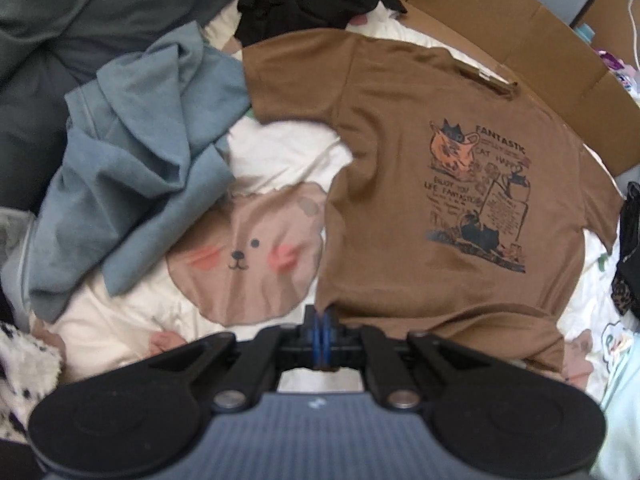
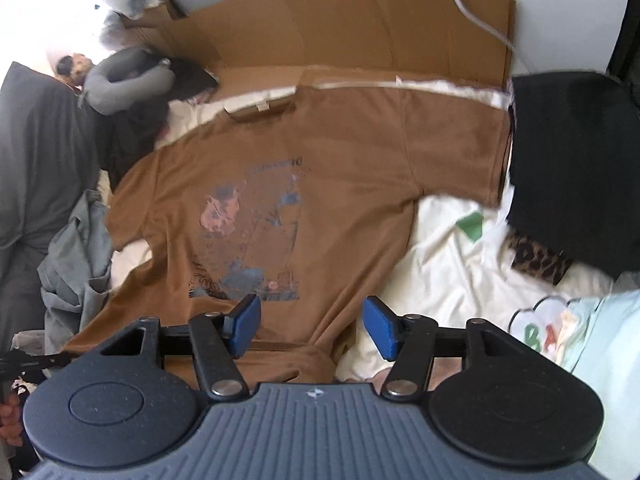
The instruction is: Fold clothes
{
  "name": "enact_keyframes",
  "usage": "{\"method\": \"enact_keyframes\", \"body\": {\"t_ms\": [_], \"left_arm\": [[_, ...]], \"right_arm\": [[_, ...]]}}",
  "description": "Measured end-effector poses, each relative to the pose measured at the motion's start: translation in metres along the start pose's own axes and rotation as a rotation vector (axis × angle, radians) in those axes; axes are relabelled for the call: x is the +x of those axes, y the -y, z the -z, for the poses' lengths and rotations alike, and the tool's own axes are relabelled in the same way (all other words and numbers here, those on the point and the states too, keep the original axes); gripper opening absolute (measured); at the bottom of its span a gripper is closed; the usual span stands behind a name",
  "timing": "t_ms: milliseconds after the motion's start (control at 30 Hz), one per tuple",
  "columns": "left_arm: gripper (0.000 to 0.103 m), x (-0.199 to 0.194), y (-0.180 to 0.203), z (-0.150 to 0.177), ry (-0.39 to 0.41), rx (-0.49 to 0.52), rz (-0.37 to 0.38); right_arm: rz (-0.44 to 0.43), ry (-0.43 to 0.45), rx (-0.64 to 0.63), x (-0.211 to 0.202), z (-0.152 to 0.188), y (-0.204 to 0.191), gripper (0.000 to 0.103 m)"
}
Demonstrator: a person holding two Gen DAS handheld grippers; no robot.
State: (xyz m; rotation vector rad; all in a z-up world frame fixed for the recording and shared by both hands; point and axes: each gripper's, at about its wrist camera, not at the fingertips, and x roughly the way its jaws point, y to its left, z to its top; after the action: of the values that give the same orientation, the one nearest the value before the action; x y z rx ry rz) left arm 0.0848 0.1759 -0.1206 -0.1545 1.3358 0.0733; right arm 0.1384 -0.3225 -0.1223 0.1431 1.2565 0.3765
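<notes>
Brown tee [image 1: 420, 184] spread face-up on cream bedspread [image 1: 280, 160] w/ bear print, collar toward cardboard [image 2: 320, 28] at far edge, sleeves out to both sides, hem nearest. Left tongs [image 1: 322, 336] pressed together, pinching hem corner of tee, cloth bunched slightly there. Right tongs [image 2: 312, 328] spread, nothing between pads, hanging just above opposite hem corner; no contact w/ fabric visible. Probably thin cotton knit: light, limp, no stiffness, so sags & drapes wherever unsupported; not slippery, not fragile, though prone to creasing & dragging bedspread wrinkles along. Best holds prob. at hem corners or shoulder seams, where doubled stitching gives pads more to bite; single-layer mid-panel likely to slip or pull only top layer. Blue-grey garment [image 1: 136, 168] heaped just beside left sleeve, black garment [image 2: 572, 168] touching right sleeve end; may snag during fold. Fold not yet begun, tee flat.
</notes>
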Motion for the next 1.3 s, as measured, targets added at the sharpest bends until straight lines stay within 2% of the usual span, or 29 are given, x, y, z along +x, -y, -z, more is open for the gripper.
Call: {"method": "enact_keyframes", "body": {"t_ms": [100,200,367,600,733,833,900,1000,1100,1167,1300], "left_arm": [[0.002,-0.003,-0.004,-0.013,0.037,0.027,-0.033],[0.002,-0.002,-0.007,-0.031,0.063,0.052,-0.057],[0.002,0.012,-0.018,-0.06,0.071,0.061,-0.097],[0.002,0.039,-0.001,-0.088,0.041,0.183,-0.167],[0.002,0.04,0.013,-0.104,0.027,0.24,-0.142],[0.002,0.04,0.031,-0.11,0.033,0.366,-0.155],[0.002,0.042,0.037,-0.113,0.04,0.41,-0.153],[0.002,0.049,0.042,-0.117,0.034,0.402,-0.127],[0.002,0.056,0.046,-0.121,0.015,0.368,-0.087],[0.002,0.056,0.047,-0.124,0.004,0.35,-0.066],[0.002,0.059,0.046,-0.127,0.0,0.344,-0.062]], "right_arm": [[0.037,-0.05,0.04,0.028,0.011,-0.001,0.064],[0.033,-0.093,0.143,0.054,0.022,0.005,0.064],[-0.003,-0.031,0.446,0.086,0.048,0.034,0.064],[-0.034,0.014,0.491,0.127,0.099,0.027,0.063],[0.002,0.087,0.505,0.134,0.131,0.021,0.063],[-0.001,0.12,0.491,0.141,0.143,0.017,0.058],[-0.013,0.137,0.486,0.146,0.149,0.017,0.058],[-0.05,0.174,0.587,0.153,0.153,0.03,0.058],[-0.085,0.185,0.658,0.162,0.157,0.039,0.046],[-0.09,0.189,0.707,0.169,0.161,0.043,0.045],[-0.162,0.19,0.916,0.188,0.17,0.052,0.045]]}}
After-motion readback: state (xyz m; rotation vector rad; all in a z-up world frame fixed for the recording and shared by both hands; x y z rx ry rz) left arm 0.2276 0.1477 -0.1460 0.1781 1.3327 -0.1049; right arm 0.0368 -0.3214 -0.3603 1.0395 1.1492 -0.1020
